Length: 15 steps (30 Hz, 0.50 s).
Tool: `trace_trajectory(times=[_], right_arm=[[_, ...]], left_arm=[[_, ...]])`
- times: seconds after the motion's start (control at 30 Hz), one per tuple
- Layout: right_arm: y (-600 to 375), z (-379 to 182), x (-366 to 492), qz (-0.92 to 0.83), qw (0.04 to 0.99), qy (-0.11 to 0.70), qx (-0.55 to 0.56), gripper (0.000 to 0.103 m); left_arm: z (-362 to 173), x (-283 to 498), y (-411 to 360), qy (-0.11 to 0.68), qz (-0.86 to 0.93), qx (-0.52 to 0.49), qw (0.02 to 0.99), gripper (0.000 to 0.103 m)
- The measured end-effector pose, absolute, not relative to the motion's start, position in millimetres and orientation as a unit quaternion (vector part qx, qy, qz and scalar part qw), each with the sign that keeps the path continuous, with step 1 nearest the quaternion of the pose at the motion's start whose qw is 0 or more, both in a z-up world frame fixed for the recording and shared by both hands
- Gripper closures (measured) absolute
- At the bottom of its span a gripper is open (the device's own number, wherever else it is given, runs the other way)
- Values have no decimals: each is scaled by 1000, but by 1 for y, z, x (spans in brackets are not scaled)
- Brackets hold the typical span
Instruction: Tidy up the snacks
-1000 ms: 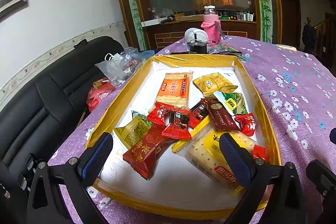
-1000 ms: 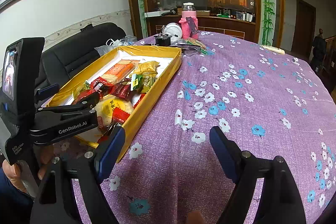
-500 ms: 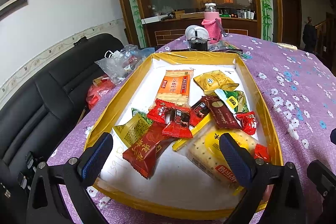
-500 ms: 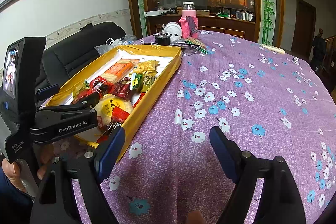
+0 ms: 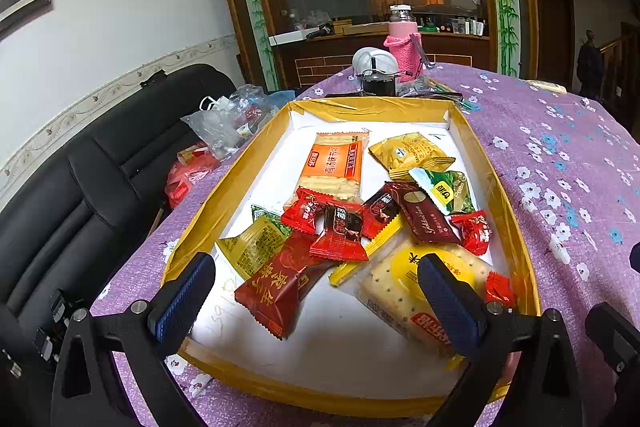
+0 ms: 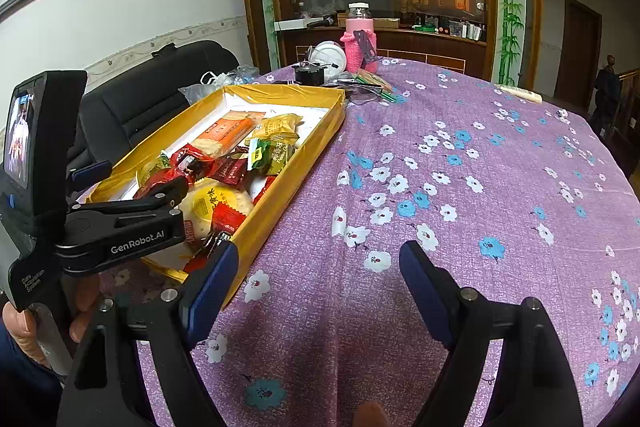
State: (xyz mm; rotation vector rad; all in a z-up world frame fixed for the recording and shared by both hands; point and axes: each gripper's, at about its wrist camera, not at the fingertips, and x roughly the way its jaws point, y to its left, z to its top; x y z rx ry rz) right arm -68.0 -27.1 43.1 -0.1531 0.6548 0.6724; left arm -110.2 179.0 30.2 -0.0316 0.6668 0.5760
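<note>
1. The left gripper (image 5: 316, 291) hangs over the near end of the yellow tray (image 5: 516, 227). Its jaws stand wide apart and hold nothing.
2. The right gripper (image 6: 320, 271) hangs over the purple flowered tablecloth (image 6: 460, 155), to the right of the tray. Its jaws are also wide apart, with only cloth between them.
3. The snacks lie inside the tray: an orange cracker pack (image 5: 334, 167) and a yellow packet (image 5: 410, 153) toward the far end, and small red candies (image 5: 340, 231), a dark red packet (image 5: 276, 291) and a round cracker pack (image 5: 404, 291) crowded at the near end.
4. The far left part of the tray floor is bare and white, so there is free room there.
5. To the right of the tray the tablecloth is open over a large area.
6. Past the far rim of the tray stand a pink bottle (image 6: 360, 39) and a white round object (image 6: 330, 55), close to the table edge.
7. A black sofa (image 5: 80, 187) is beside the left edge of the table.
</note>
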Motion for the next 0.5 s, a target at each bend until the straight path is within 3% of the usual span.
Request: trace_trajectory(times=[0.5], right_arm=[[-30,42,-68,323,889,316,-73,21]], left_arm=[[32,-115,177,307,307,-5,901,1]])
